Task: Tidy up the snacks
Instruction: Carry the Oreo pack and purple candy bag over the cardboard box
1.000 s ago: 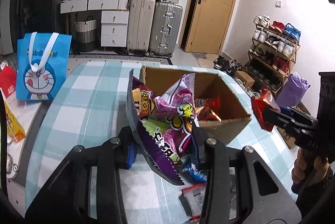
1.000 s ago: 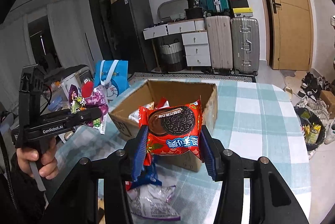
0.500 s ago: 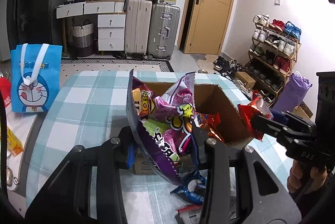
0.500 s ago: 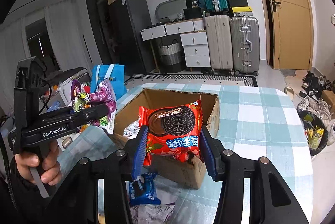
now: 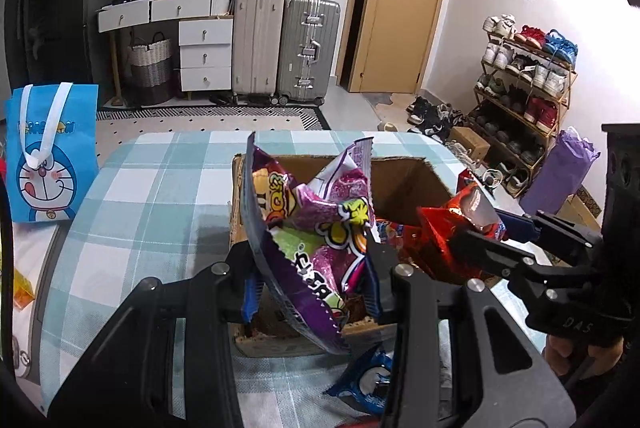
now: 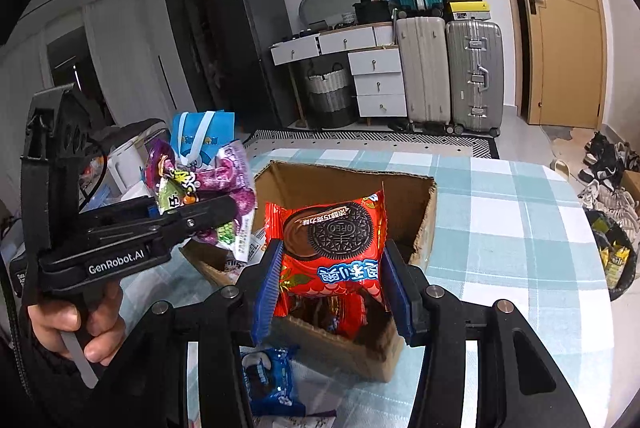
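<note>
Cardboard box sat open on the checked table; step in hand looked like dropping snacks in; right gripper pinched the red pack above the box, upright, long axis vertical; left gripper pinched the purple bag, tilted, over the box's near edge; next move likely calls for releasing both inside.

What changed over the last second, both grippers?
Both grippers carried their packets in over the cardboard box. The right gripper brought the red Oreo packet from the box's near edge to above its opening. The left gripper advanced with the purple snack bag to the near wall. Nothing taken or released; both stay clamped. The blue packet still lies on the table.
</note>
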A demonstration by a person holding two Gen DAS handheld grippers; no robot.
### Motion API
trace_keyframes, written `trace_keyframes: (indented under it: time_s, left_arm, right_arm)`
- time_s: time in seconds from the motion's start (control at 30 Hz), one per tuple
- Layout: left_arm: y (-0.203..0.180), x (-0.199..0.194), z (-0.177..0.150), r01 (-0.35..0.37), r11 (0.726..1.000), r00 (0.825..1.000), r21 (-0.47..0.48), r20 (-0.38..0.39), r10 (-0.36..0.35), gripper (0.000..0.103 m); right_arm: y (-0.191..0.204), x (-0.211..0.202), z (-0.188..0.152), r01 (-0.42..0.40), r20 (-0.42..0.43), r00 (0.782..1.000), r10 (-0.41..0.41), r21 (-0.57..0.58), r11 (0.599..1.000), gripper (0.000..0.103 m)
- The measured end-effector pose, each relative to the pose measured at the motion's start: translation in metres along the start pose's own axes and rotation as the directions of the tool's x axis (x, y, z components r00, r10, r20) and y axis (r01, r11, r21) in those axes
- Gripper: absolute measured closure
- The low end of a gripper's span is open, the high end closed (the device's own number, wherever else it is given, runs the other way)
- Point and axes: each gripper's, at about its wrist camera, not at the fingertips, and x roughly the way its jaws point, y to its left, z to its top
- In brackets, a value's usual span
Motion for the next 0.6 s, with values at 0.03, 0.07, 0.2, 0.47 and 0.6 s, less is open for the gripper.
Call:
trace_keyframes:
  time_s: [0.03, 0.07, 0.2, 0.47, 0.6]
  left_arm:
    - [0.002, 0.004, -0.001, 0.003, 1.0, 1.0, -0.005, -0.005, -0.003, 0.066]
    - [0.002, 0.008, -0.002, 0.006, 1.0, 1.0, -0.007, -0.009, -0.006, 0.066]
    - [0.007, 0.025, -0.004, 0.001, 1.0, 1.0, -0.009, -0.027, -0.002, 0.066]
    - [0.012, 0.046, -0.006, -0.005, 1.0, 0.999, -0.001, -0.047, 0.005, 0.066]
    - [0.009, 0.055, -0.007, -0.014, 1.0, 0.998, 0.02, -0.065, 0.015, 0.066]
  right_arm:
    - [0.0, 0.003, 0.001, 0.0, -0.002, 1.0, 0.0, 0.0, 1.0, 0.055]
    - [0.001, 0.006, 0.001, -0.004, -0.004, 1.0, 0.004, -0.004, 1.0, 0.055]
    - [0.004, 0.013, 0.001, 0.013, -0.006, 1.0, -0.013, -0.025, 1.0, 0.055]
    - [0.001, 0.028, 0.002, 0.025, -0.029, 0.999, -0.026, -0.018, 1.0, 0.055]
    - [0.001, 0.032, 0.002, 0.026, -0.033, 0.999, -0.027, -0.019, 0.999, 0.055]
